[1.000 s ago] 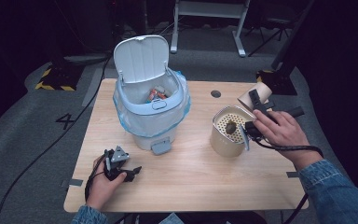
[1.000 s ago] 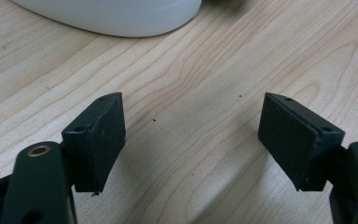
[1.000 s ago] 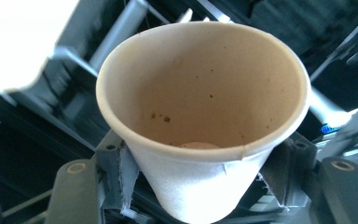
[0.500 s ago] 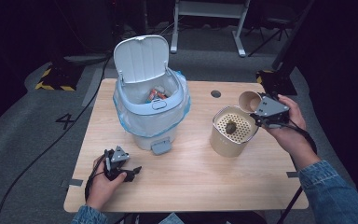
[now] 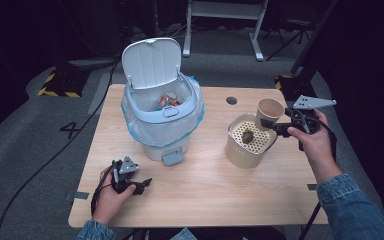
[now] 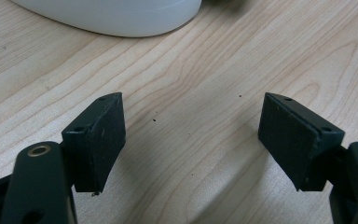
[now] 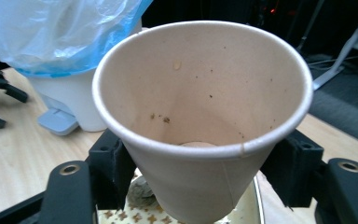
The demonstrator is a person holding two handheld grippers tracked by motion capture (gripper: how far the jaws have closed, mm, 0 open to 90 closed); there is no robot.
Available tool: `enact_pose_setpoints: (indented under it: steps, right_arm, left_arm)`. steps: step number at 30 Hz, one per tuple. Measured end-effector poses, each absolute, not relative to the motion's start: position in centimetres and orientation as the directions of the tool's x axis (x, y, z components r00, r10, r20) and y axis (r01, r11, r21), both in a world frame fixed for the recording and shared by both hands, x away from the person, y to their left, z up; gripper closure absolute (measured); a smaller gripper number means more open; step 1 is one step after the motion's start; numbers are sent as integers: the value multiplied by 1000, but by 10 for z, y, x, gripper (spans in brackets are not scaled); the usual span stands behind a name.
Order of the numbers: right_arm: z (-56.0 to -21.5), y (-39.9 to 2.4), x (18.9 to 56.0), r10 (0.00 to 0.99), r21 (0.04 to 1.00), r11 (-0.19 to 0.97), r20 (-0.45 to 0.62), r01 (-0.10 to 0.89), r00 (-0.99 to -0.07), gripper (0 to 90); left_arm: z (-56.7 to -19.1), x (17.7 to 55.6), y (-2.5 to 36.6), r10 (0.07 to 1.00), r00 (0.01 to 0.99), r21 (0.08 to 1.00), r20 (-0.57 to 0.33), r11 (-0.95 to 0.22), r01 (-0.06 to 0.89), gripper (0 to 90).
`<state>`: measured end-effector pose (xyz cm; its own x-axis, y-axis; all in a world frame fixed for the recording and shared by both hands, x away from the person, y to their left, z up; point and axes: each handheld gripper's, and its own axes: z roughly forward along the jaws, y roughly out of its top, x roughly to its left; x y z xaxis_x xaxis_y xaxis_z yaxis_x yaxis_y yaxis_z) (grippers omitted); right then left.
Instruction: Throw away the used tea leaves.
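Note:
My right gripper point(image 5: 275, 125) is shut on a tan paper cup point(image 5: 270, 111), holding it upright just over the far right rim of a cream canister point(image 5: 247, 147). Its jaws have just been opening a little, with the cup still between them. In the right gripper view both pads point(image 7: 112, 168) sit against the cup point(image 7: 200, 93), which holds only specks. A dark wet clump point(image 5: 248, 136) lies on the canister's perforated insert. My left gripper point(image 5: 142, 184) rests open on the table's front left, nothing between its jaws point(image 6: 191, 135).
A white pedal bin point(image 5: 162, 125) with a blue liner stands at the table's back left. Its lid point(image 5: 151, 62) is up and rubbish lies inside. The wooden table point(image 5: 205, 190) has a round cable hole point(image 5: 231, 100) at the back. Dark floor and a metal stand surround it.
The right hand has swung the cup from tipped over the canister back to upright and drawn it right, off the canister's middle. The left hand has not moved.

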<state>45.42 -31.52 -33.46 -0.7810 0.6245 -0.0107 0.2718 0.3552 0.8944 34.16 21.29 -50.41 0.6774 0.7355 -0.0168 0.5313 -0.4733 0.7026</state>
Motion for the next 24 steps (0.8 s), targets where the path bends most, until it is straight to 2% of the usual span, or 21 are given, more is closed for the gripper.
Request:
enact_pose_setpoints:
  steps: [3,8,24]
  right_arm:
    - [-333,-319,454,606,884,338,58,323,-794,326]
    - [-332,-326,454,597,894,317,72,318,-799,324]
    - [-321,-328,449,601,901,340,13,270,-799,320]
  left_arm:
    - [-504,342,213,735,678,702,-13,-476,529,236]
    - [-504,342,213,735,678,703,-17,-473,531,236]
    - [-504,342,213,734,679,702,-16,-475,530,236]
